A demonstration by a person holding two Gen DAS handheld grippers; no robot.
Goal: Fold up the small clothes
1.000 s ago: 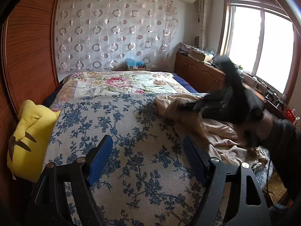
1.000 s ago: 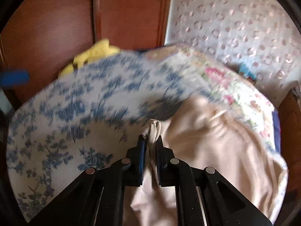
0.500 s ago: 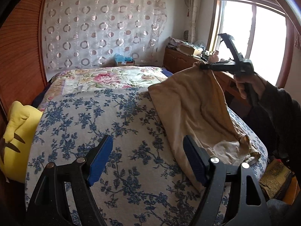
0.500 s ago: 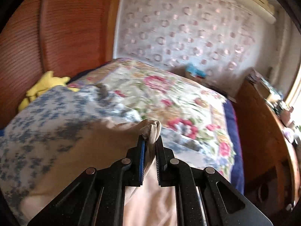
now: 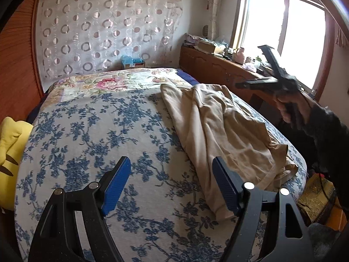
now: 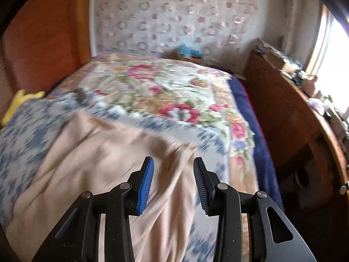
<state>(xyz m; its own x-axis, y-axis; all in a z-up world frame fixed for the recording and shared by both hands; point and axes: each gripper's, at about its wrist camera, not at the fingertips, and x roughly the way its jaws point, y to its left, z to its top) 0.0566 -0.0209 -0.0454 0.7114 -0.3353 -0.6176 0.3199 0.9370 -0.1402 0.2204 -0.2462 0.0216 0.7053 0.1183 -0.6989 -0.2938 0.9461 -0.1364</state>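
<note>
The beige garment [image 5: 224, 131] is lying on the bed now, draped over the right side of the blue-flowered bedspread [image 5: 91, 135], running from near the floral quilt [image 5: 113, 83] at the far end down toward the near corner. The right gripper [image 6: 173, 174] has just been opening its jaws and there's nothing between them; it hangs above the cloth with the blue pads apart, the fabric spread out underneath and not touching them. In the left view that same gripper sits up in the air by the window, gripped in the person's hand [image 5: 290, 109]. The left gripper [image 5: 172, 181] is wide open and empty too, low over the bedspread, with the garment's near edge just beside its right-hand pad. The garment looks rumpled, with long creases down its length and a bunched, wrinkly bit at the bed's edge. A yellow plush [image 5: 11, 144] sits at the far left by the wooden headboard.
</note>
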